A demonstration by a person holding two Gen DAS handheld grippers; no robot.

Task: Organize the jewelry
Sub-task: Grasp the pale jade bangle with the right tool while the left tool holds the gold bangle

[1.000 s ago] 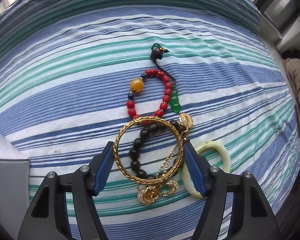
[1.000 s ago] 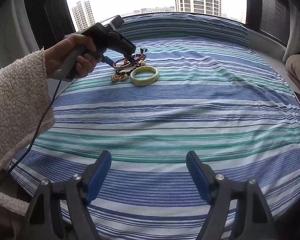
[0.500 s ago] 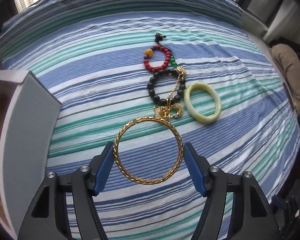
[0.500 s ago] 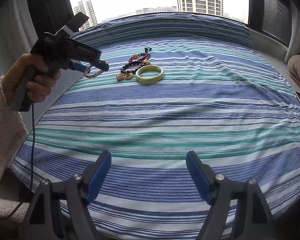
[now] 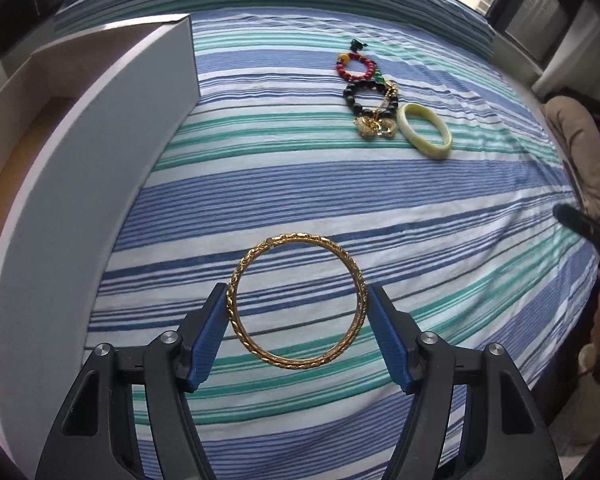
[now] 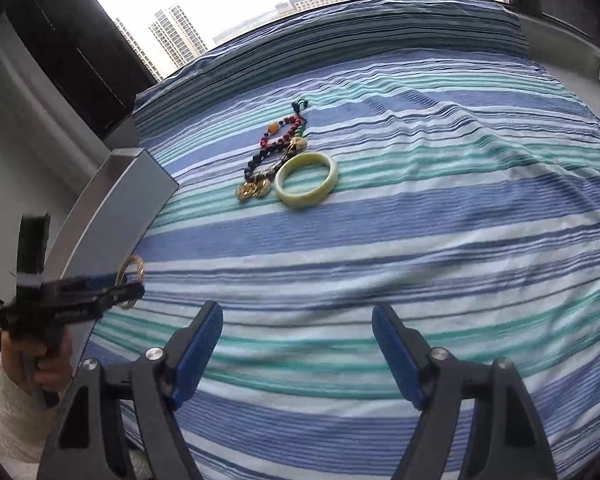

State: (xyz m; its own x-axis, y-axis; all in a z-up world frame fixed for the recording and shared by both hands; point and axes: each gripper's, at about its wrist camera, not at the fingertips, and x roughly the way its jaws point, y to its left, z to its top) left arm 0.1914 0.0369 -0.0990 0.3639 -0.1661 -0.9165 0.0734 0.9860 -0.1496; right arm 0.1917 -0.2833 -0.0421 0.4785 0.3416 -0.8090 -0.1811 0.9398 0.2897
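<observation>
- Midway across the blue, teal and white striped bedspread, the left claw carries a thin gold twisted-pattern bangle, pinched across its width between the two blue pads and hanging clear of the cloth.
- Beside it, filling the left of the left wrist view, stands an open white box with a brown cardboard floor; judged from the task, the bangle is meant to go in there, so the box wall just to the claw's left is what the next move turns on.
- With no long axis to speak of, the ring faces the camera nearly full-on, its plane roughly level with the pads.
- Seen from the right wrist view, the left hand grips the tool low at the left edge, the claw pointing steeply down and the bangle near the box's grey wall.
- Nearer the bottom of that frame, the right claw hangs over the bedspread with jaws wide and nothing between them.
- Further up, well apart from both claws, lie a pale green jade bangle, a red bead bracelet, a black bead bracelet and gold charms, the empty right claw being the one aimed toward them.
</observation>
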